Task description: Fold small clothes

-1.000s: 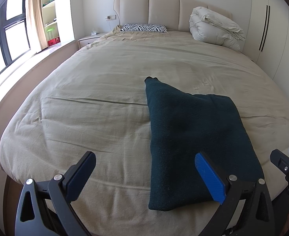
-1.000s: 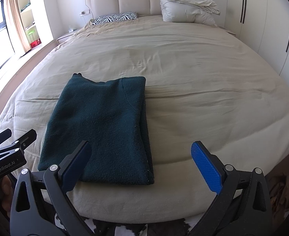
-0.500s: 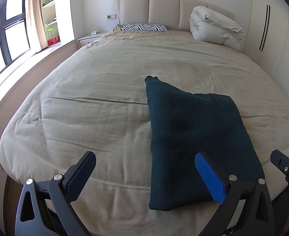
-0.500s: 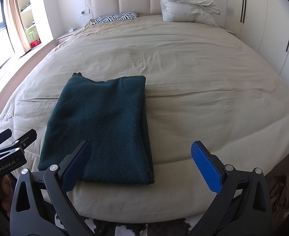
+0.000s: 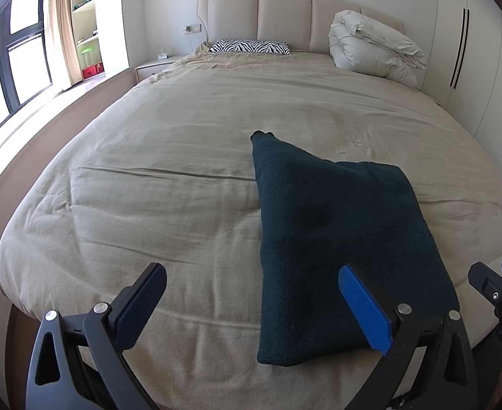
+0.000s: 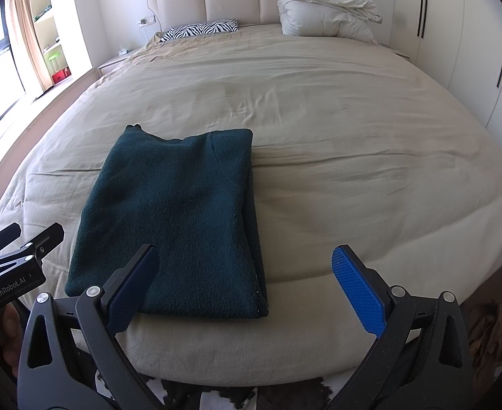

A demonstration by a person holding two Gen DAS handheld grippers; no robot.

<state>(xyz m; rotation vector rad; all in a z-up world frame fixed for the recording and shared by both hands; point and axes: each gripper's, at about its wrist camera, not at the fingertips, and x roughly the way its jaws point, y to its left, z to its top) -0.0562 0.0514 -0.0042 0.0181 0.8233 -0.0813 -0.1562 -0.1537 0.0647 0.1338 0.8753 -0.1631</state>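
A dark teal fleece garment [image 6: 179, 218] lies folded into a thick, roughly rectangular stack near the foot of the beige bed [image 6: 353, 143], one narrow corner poking out at its far left. The left gripper [image 5: 256, 302] and right gripper [image 6: 246, 287] hover above the bed's near edge, both spread wide, holding nothing.
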